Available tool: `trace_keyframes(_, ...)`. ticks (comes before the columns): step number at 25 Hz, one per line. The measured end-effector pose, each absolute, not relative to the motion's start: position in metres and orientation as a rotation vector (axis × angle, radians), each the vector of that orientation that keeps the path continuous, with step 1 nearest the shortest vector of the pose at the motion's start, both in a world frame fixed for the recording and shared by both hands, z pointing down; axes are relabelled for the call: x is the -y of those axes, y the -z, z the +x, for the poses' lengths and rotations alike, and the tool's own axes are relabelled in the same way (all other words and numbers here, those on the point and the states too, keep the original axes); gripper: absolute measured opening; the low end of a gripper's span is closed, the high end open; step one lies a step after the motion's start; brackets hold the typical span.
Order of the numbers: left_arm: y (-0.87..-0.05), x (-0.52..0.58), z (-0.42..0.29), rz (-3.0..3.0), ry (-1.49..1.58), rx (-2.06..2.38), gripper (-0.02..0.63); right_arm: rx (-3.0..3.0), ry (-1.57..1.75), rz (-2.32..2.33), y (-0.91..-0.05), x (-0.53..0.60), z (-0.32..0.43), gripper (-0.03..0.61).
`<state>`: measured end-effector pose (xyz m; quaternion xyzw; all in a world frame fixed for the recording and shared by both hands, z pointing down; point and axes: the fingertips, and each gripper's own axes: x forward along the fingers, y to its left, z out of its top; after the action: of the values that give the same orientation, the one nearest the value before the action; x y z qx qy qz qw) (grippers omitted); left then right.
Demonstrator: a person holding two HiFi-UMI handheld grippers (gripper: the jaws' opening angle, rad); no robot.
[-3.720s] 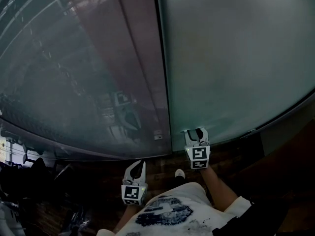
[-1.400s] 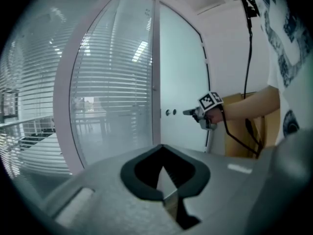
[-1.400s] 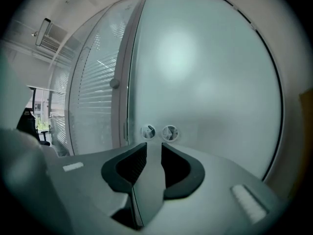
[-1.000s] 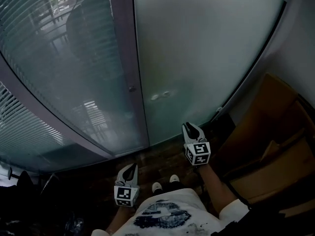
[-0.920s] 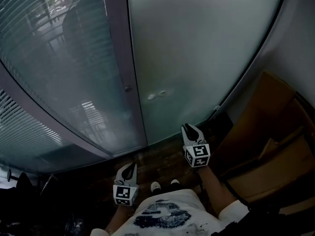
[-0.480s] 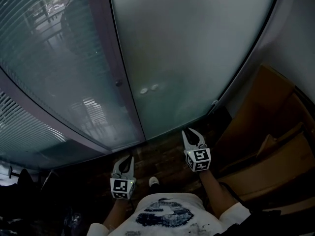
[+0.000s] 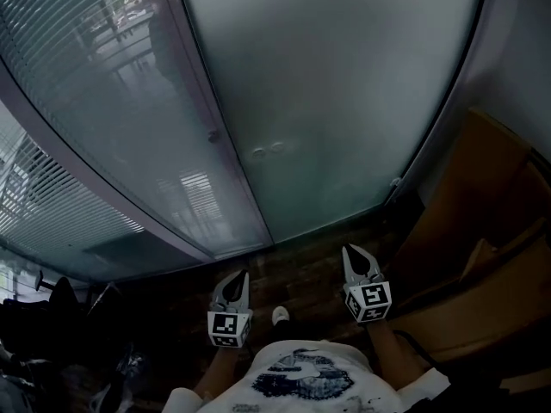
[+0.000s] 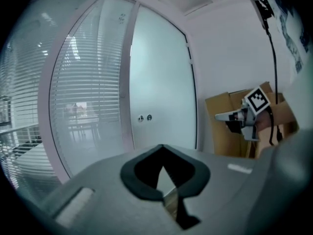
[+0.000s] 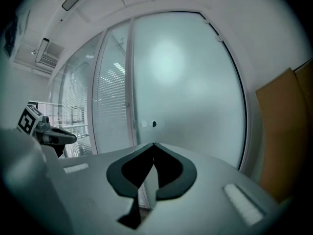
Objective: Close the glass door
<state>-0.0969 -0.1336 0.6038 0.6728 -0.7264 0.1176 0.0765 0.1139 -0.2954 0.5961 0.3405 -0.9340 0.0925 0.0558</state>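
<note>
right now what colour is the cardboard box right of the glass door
Plain tan-brown; the cardboard box shows best in the left gripper view.

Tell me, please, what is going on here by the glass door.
A person stands facing the frosted glass door, a gripper in each hand. The door looks closed in its frame. Neither the left gripper nor the right gripper touches it. Both are shut and empty, and the right one's jaws have just closed on nothing. Cardboard boxes stand to the right.
</note>
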Motion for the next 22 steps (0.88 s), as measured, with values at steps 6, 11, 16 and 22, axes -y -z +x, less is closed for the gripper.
trace_keyframes(6, -0.595, 0.123, -0.043, 2.033, -0.380, 2.214, 0.000, 2.866, -0.266, 0.968, -0.600, 0.269, 0.158, 0.008)
trace_keyframes(11, -0.591, 0.093, -0.007, 2.018, -0.416, 2.259, 0.000, 2.894, -0.262, 0.905, -0.602, 0.243, 0.183, 0.008)
trace_keyframes(16, -0.600, 0.056, 0.014, 1.946, -0.428, 2.289, 0.000, 2.919, -0.271, 0.822, -0.604, 0.217, 0.192, 0.008)
trace_keyframes(22, -0.594, 0.033, 0.033, 1.922, -0.446, 2.299, 0.000, 2.907, -0.316, 0.756, -0.607, 0.194, 0.197, 0.008)
